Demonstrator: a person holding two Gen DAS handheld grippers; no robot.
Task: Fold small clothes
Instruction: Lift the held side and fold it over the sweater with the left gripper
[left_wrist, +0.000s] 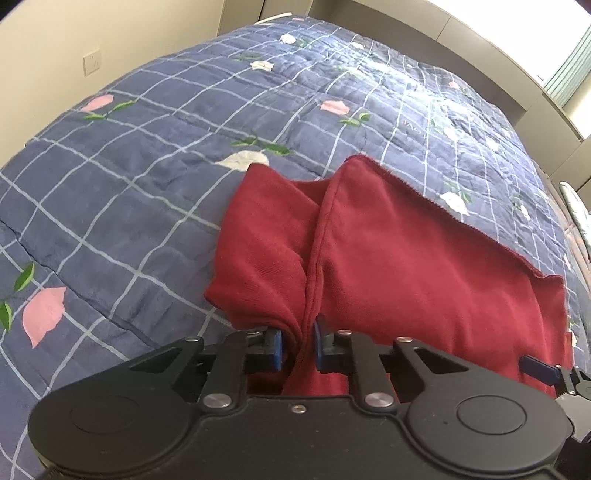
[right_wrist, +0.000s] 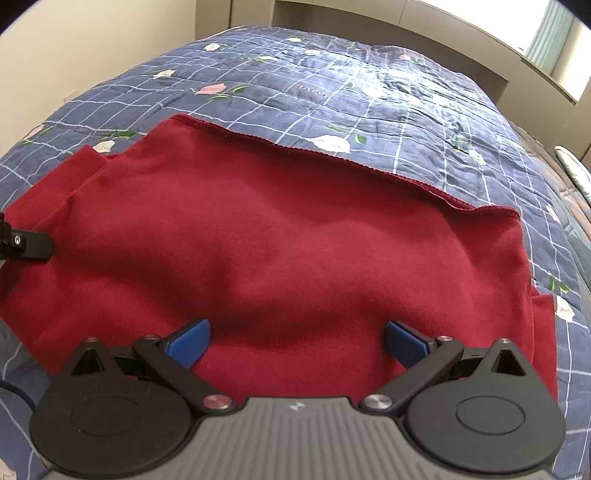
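The soft dark-red knit garment (right_wrist: 280, 229) lies spread across the navy quilted bedspread with a pale grid and pink and white flowers (left_wrist: 122, 177), its long hemmed edge toward the far side of the bed, so you have a flat body to fold over. Your left tool (left_wrist: 298, 343) is pressed nearly together on a bunched ridge of the red cloth at the garment's left end, by the sleeve; the blue pads (left_wrist: 275, 349) pinch that fold, which rises from the grip as a raised seam, likely so you can carry this side across the body. Your right tool (right_wrist: 298, 341) is spread wide, holding nothing, its blue pads (right_wrist: 190, 341) sitting just over or on the near part of the cloth; contact cannot be told. It seems placed to take the near edge.
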